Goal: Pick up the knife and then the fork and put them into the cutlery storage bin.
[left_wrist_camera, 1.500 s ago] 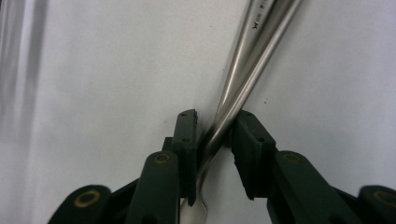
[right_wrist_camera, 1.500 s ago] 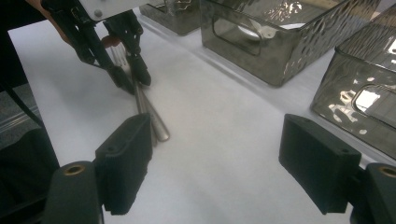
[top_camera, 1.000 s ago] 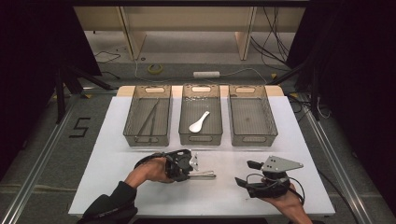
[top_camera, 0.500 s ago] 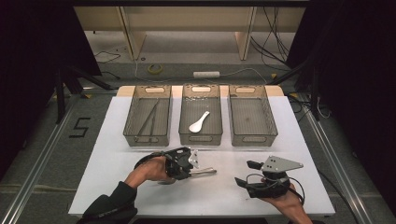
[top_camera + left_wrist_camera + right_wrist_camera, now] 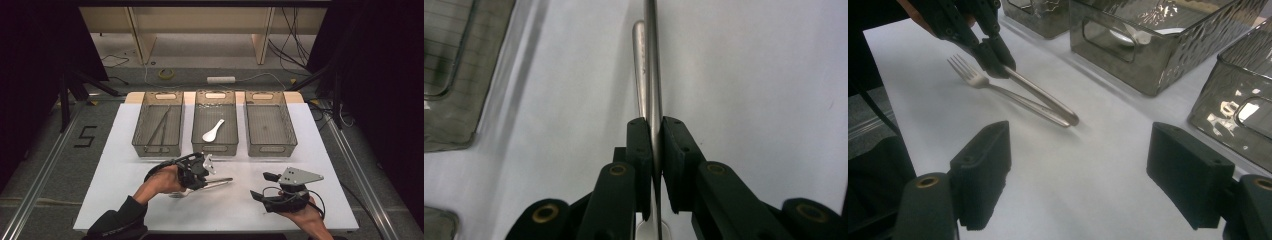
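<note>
Because the metal utensil (image 5: 652,60) is thin and flat, I have my left tool (image 5: 655,127) pinched shut on its handle, the two pads pressing its sides with no gap to spare. I grip near the head end so that the long handle runs out ahead of the jaws. The head itself is hidden behind them, so I cannot tell what kind of piece it is. The handle slopes down to the desk (image 5: 125,150), and its rounded tip rests just above the tail of a fork (image 5: 979,80) that lies flat there, tines pointing back toward my left hand. The two look close enough to be touching at that end, though I cannot be sure.

My right tool (image 5: 1083,132) holds nothing. Its jaws stand wide apart, low over bare desk and well to the side of the cutlery. I judge it is parked there to leave the left one room and to be ready for the fork.

Beyond the cutlery stand three clear bins in a row, one for each sort, as I read it. The left bin (image 5: 157,150) holds dark chopsticks (image 5: 159,129), the middle bin (image 5: 215,146) a white spoon (image 5: 213,131), and the right bin (image 5: 272,149) stands beside them. The lift has to clear a bin wall, which is why I grip this firmly.
</note>
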The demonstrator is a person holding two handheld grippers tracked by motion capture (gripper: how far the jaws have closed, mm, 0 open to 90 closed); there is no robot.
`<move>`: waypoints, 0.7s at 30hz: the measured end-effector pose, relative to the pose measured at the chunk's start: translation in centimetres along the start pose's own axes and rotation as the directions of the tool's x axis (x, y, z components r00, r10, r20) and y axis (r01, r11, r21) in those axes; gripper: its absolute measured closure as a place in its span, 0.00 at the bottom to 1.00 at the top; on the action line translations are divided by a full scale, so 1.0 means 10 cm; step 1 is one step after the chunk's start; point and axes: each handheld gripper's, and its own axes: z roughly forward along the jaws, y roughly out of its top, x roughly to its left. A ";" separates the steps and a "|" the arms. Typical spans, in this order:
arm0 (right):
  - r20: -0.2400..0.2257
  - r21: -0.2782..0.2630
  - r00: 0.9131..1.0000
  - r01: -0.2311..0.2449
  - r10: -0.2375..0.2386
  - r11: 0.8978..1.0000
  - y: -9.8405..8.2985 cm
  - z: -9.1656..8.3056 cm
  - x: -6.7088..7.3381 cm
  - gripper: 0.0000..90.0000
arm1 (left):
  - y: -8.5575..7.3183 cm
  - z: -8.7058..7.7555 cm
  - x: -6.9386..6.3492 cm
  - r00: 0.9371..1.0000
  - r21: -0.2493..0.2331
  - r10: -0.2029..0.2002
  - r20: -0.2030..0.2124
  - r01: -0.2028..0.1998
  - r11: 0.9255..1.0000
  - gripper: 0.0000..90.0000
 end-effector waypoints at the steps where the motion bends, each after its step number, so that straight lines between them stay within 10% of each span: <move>1: -0.002 -0.001 1.000 -0.001 0.001 1.000 0.01 0.00 0.01 0.29 | 0.01 -0.02 0.00 1.000 -0.010 -0.006 0.005 0.006 1.000 0.91; 21: -0.075 0.056 0.973 0.221 -0.217 0.974 0.19 0.31 0.28 0.33 | 0.22 -0.21 -0.28 0.995 -0.071 0.033 0.097 -0.026 0.997 0.91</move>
